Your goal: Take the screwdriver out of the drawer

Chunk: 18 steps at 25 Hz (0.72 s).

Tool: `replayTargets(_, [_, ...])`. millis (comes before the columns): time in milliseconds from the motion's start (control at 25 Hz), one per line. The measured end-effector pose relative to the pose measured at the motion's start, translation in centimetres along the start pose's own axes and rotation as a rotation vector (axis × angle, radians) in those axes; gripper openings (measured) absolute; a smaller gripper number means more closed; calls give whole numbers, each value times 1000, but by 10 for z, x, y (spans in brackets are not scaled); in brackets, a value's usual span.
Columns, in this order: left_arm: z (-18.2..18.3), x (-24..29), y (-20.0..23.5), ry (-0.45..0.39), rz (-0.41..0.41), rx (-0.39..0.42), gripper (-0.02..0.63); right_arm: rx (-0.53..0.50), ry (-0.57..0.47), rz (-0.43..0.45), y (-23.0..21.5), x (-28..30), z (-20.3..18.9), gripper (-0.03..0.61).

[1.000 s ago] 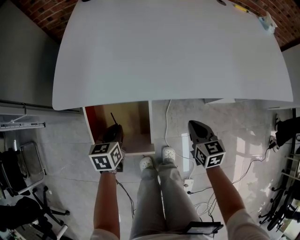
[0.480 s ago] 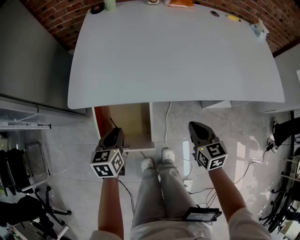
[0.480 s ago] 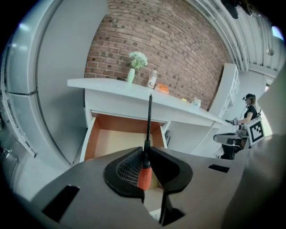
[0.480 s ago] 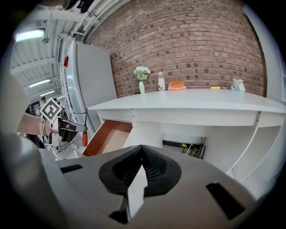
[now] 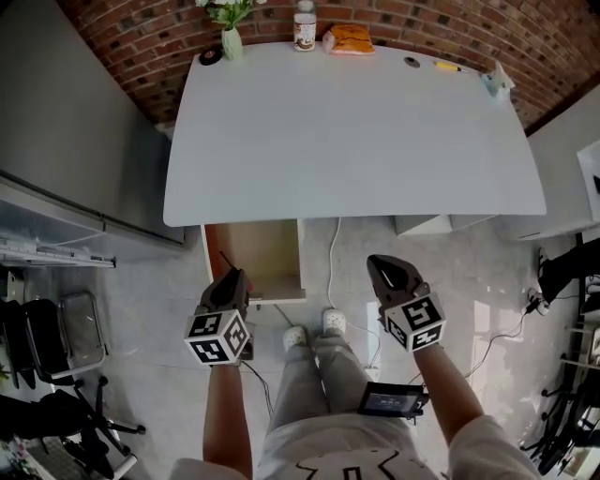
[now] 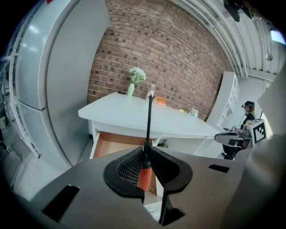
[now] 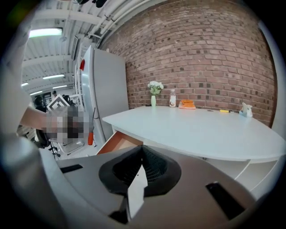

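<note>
My left gripper [image 5: 228, 284] is shut on the screwdriver [image 6: 145, 172], gripping its orange handle. The thin black shaft [image 5: 225, 261] sticks out forward beyond the jaws. The gripper hangs just in front of the open wooden drawer [image 5: 253, 251] under the white table [image 5: 356, 122]. The drawer's inside [image 6: 117, 144] looks bare where it shows. My right gripper [image 5: 384, 275] is shut with nothing in it, held over the floor to the right of the drawer. In the right gripper view its jaws [image 7: 142, 156] meet at the tip, and the screwdriver's orange handle [image 7: 90, 137] shows at the left.
A vase of flowers [image 5: 231, 37], a bottle [image 5: 304, 28] and an orange packet [image 5: 349, 39] stand at the table's far edge by the brick wall. A grey fridge [image 5: 66, 122] is at the left. Cables [image 5: 334, 253] run over the floor.
The left gripper has drawn back from over the drawer with the screwdriver in it. The view has pulled back and tilted up, so the table's far edge now shows.
</note>
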<state>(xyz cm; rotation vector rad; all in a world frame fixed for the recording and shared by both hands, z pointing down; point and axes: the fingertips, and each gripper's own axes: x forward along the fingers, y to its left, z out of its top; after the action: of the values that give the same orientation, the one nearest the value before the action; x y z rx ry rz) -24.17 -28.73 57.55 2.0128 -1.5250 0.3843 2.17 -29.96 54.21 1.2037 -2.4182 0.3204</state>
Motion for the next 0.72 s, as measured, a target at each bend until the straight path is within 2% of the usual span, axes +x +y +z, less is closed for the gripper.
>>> replayTargets(120, [16, -13, -10, -23, 4, 10, 60, -22, -20, 2, 0, -15, 21, 18])
replayTargets(440, [62, -50, -35, -95, -10, 70, 60, 19, -96, -11, 2, -46, 74, 19])
replayTargets(720, [111, -88, -52, -208, -34, 84, 60, 37, -184, -56, -6, -83, 119, 19])
